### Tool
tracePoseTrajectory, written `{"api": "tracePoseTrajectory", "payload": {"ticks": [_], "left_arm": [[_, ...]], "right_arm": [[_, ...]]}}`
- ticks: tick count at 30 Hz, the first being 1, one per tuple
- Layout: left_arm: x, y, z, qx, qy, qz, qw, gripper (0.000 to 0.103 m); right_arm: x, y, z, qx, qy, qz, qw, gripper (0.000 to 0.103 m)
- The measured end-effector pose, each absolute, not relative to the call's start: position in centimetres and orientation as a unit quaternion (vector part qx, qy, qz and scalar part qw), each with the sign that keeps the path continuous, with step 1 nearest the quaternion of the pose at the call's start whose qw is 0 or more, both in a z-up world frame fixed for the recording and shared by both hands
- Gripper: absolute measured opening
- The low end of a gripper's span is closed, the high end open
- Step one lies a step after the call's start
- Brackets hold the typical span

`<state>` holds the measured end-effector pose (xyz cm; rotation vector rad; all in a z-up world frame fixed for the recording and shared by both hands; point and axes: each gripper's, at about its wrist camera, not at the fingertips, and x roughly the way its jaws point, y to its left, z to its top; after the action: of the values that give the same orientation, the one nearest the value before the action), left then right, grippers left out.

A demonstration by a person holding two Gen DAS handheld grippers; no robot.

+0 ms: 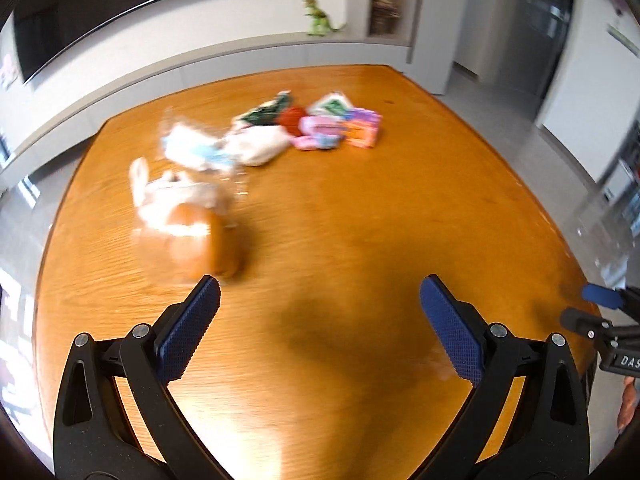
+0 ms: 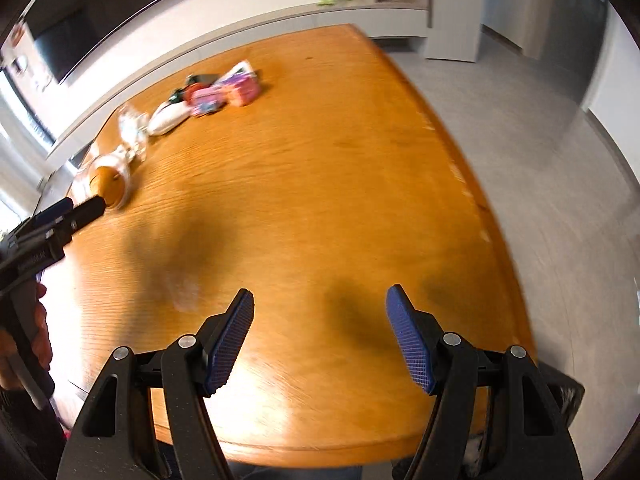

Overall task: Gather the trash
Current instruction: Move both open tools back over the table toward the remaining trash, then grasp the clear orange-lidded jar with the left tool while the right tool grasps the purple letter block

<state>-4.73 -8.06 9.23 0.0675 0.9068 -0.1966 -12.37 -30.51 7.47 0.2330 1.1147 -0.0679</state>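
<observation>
Trash lies on the far half of a wooden table: a clear plastic cup on its side, crumpled clear and white wrappers, a white pouch, and pink and orange packets. My left gripper is open and empty, its left fingertip close to the cup. My right gripper is open and empty above bare table near the front edge. The cup and the packets also show in the right wrist view, with the left gripper beside the cup.
A grey ledge with a green toy dinosaur runs behind the table. Grey floor lies to the right of the table edge. A dark bin rim shows at the lower right.
</observation>
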Motion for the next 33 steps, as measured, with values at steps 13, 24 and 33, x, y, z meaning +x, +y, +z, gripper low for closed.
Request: {"api": "tracePoseTrajectory", "payload": {"ticks": [13,24,33], "left_arm": [[1.1,-0.6,5.6,-0.014,0.474,-0.036,0.88,0.097],[3.5,0.2,4.1,-0.027,0.463,-0.054,0.884,0.061],[3.2,0.5,4.2,-0.029,0.464,-0.066,0.883,0.06]], "right_arm": [[-5.9,-27.0,6.4,0.096,0.548,0.014,0.831,0.07],[-1.0,-25.4,4.8,0.088,0.56,0.034,0.823,0.07],[6.9,-25.6,5.5,0.083,0.546,0.03,0.833,0.07]]}}
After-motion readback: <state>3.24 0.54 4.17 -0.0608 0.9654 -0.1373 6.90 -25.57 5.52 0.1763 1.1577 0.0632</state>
